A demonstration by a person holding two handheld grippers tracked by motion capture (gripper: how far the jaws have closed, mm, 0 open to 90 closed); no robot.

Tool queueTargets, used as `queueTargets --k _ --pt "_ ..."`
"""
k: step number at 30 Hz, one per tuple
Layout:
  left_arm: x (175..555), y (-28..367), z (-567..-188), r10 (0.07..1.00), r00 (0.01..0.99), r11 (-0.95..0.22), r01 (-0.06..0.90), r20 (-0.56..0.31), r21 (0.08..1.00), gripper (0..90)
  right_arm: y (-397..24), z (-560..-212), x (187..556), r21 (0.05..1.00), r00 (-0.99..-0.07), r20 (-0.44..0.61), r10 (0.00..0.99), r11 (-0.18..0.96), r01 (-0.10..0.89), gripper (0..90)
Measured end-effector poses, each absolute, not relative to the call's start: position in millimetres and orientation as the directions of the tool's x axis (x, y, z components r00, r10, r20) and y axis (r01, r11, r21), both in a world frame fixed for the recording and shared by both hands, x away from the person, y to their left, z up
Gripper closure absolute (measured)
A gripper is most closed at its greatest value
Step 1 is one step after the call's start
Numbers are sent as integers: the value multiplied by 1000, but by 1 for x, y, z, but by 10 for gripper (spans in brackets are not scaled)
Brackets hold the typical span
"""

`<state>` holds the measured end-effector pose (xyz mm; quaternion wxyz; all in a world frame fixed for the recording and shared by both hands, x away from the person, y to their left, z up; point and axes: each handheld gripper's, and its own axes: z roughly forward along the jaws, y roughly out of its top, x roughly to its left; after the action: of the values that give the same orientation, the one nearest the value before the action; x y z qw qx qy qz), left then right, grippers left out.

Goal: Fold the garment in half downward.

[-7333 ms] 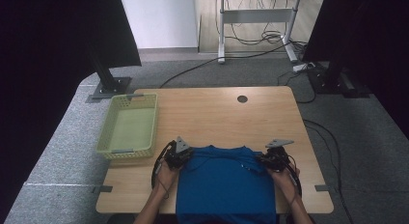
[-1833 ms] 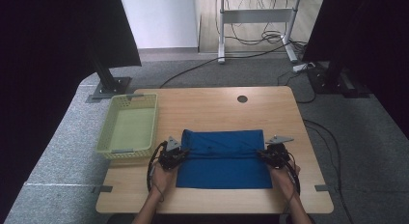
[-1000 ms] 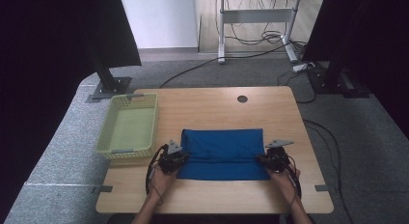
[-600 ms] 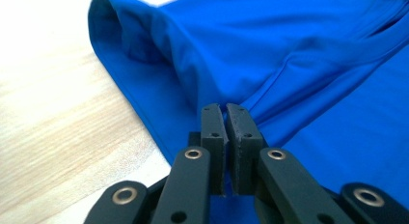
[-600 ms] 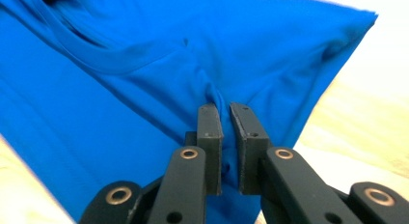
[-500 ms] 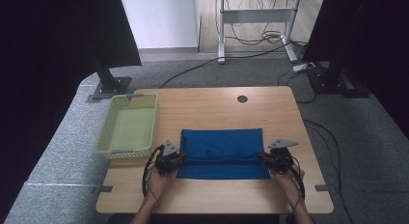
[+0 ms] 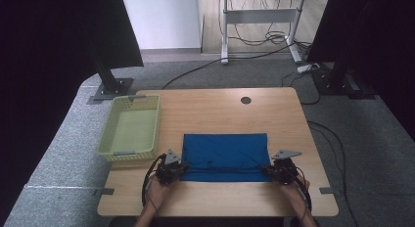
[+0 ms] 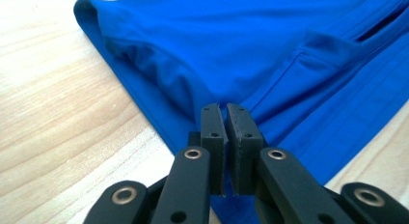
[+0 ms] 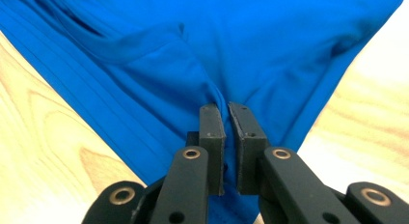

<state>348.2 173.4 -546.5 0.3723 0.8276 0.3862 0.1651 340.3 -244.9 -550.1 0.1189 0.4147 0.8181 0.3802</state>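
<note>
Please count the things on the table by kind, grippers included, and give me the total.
Blue cloth: 1
Green basket: 1
Grippers: 2, the left gripper and the right gripper, each shut on the cloth
Total: 4

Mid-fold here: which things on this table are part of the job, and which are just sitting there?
In the job: blue garment; left gripper and right gripper, each shut on a near corner.

Lying about: green basket, apart from the garment at the table's left.
</note>
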Motion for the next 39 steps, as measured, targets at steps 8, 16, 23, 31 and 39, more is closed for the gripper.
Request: queueTargets --k 8,16,23,31,39 --pt "346 179 -523 735 673 -386 514 -82 766 688 -249 -546 337 740 -647 146 748 352 574 633" --pt "360 139 -520 668 742 -454 466 -57 760 536 -235 -532 346 776 -683 116 721 363 515 523" --pt "371 115 -525 645 762 -481 456 -50 748 541 -210 -534 361 776 -727 106 679 401 487 523" --pt "378 105 -544 636 771 -557 435 26 707 628 -192 -546 375 722 -732 74 677 470 508 673" --pt "366 99 -538 620 779 -586 376 97 718 844 -191 -543 365 726 -731 53 680 476 496 842"
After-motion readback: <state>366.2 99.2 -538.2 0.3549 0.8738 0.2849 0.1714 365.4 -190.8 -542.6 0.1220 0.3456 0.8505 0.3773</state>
